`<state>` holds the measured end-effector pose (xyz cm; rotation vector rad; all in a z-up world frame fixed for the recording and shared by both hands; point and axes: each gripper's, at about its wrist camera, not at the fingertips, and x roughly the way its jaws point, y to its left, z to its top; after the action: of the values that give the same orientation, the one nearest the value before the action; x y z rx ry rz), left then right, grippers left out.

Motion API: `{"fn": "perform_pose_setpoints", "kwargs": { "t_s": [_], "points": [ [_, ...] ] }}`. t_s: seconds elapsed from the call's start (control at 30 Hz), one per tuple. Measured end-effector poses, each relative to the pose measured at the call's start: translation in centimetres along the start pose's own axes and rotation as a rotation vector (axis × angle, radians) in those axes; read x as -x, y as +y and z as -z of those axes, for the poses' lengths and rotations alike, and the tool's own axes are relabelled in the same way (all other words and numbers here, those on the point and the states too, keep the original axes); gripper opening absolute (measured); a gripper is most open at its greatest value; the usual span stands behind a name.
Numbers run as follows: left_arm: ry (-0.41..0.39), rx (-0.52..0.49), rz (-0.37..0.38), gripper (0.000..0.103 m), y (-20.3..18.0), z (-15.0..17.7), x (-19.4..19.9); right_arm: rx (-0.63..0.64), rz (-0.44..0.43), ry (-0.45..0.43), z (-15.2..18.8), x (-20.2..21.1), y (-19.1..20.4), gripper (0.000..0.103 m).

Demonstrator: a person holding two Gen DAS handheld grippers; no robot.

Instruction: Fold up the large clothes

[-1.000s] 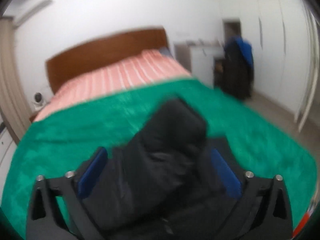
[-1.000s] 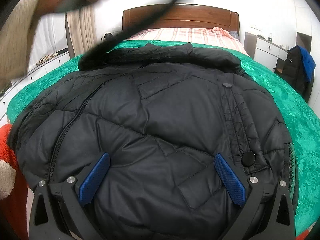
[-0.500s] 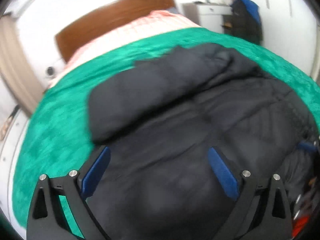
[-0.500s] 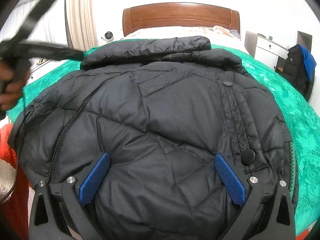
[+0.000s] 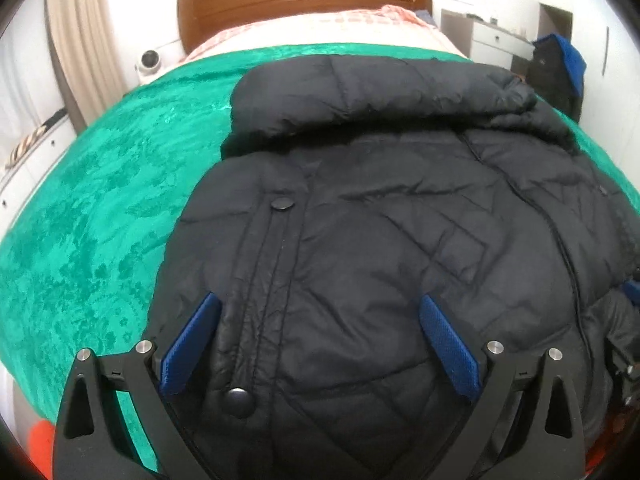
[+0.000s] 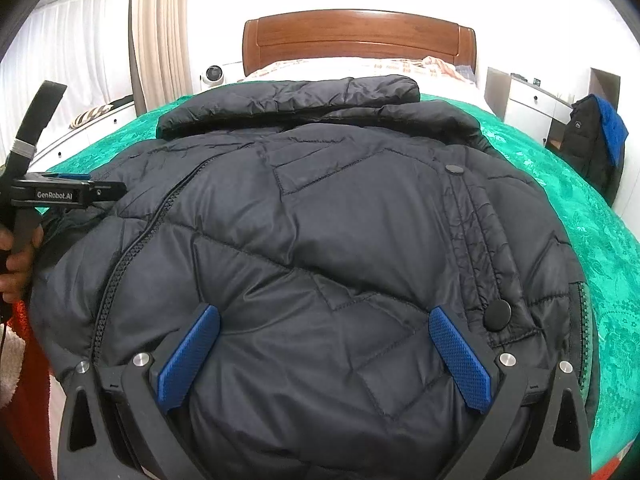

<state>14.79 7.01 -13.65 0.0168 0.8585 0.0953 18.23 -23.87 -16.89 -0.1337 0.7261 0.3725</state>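
Green bedspread point(image 6: 592, 216) covers a bed with a wooden headboard point(image 6: 360, 40), and a striped sheet point(image 6: 400, 66) shows near the pillows. On the spread lies a black puffer jacket point(image 6: 320, 220), front up, its folded sleeve point(image 5: 360, 92) resting across the top near the collar. Over the jacket's lower part hovers the left gripper point(image 5: 320, 340) with its blue fingers spread wide and holding nothing. Beside it the right gripper point(image 6: 324, 354) also stands wide apart and empty above the hem. A hand point(image 6: 16, 264) grips the left tool's handle at the jacket's edge.
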Motion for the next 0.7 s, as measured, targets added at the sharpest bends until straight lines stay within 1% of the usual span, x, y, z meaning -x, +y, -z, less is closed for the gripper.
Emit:
{"fn": "perform_pose_setpoints", "kwargs": {
  "t_s": [0.13, 0.37, 0.7],
  "points": [
    [-0.001, 0.002, -0.018, 0.100, 0.3, 0.2, 0.7, 0.002, 0.006, 0.000, 0.1, 0.0, 0.1, 0.103],
    [-0.004, 0.059, -0.028, 0.100, 0.8, 0.5, 1.5, 0.002, 0.006, -0.001, 0.1, 0.0, 0.1, 0.103],
    [-0.014, 0.069, -0.049, 0.100, 0.9, 0.9, 1.8, 0.002, 0.006, -0.001, 0.1, 0.0, 0.1, 0.103]
  ]
}}
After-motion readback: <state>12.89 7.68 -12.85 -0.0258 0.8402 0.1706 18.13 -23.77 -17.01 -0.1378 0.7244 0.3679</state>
